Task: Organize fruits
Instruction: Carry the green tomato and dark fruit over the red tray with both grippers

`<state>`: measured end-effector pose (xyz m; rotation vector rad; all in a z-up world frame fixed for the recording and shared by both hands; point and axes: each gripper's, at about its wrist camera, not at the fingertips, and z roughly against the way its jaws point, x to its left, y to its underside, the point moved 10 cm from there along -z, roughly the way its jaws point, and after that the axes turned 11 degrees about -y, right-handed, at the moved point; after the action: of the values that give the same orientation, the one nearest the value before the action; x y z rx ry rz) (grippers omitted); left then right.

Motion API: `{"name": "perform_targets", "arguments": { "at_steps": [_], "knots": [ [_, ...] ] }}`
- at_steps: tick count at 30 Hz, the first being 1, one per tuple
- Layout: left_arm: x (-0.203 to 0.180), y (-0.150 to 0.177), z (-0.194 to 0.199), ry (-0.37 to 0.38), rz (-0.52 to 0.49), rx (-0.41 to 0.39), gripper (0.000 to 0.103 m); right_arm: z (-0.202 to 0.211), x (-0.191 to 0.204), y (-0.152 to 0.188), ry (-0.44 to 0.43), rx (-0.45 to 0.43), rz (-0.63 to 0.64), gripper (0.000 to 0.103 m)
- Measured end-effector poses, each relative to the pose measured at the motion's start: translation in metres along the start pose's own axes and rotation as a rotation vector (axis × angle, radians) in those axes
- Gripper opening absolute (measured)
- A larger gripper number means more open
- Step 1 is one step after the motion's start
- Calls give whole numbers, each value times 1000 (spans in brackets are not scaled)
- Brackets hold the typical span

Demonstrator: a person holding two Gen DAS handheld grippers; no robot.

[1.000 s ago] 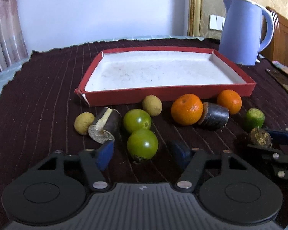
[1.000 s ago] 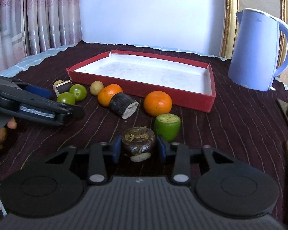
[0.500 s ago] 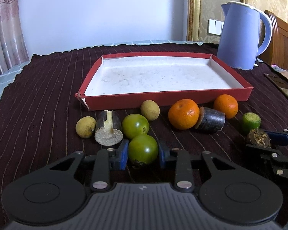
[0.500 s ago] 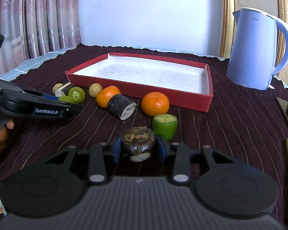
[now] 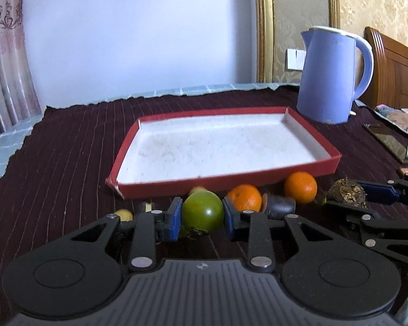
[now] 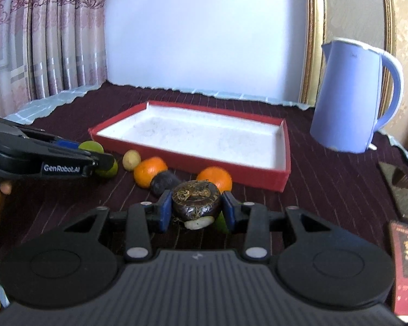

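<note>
My left gripper is shut on a green round fruit and holds it above the cloth, short of the red tray. My right gripper is shut on a dark brown round fruit, also lifted. In the left wrist view that fruit shows at the right in the right gripper's fingers. Two oranges, a dark cut piece and small yellow fruits lie on the cloth in front of the tray. The tray's white inside holds nothing.
A blue kettle stands behind the tray's right corner. A second green fruit lies under the left gripper in the right wrist view. Flat dark items and a red box lie at the right edge.
Both grippers have risen with their fruits and moved toward the tray. The left gripper, open a second ago, closed on the green fruit and lifted it.
</note>
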<state>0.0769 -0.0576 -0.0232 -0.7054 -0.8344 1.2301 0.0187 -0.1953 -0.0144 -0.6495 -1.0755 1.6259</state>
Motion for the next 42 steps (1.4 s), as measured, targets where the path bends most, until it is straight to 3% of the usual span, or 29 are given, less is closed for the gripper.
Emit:
{"name": "perform_targets", "arguments": {
  "at_steps": [12,42],
  "knots": [
    [3,-28,-10,-48,1,-25,31,-5,-17,-26,65,-42,3,37],
    [4,-51,-75,-115,-13,67,31,-43,-50,-57,103,-50,-11,36]
  ]
}}
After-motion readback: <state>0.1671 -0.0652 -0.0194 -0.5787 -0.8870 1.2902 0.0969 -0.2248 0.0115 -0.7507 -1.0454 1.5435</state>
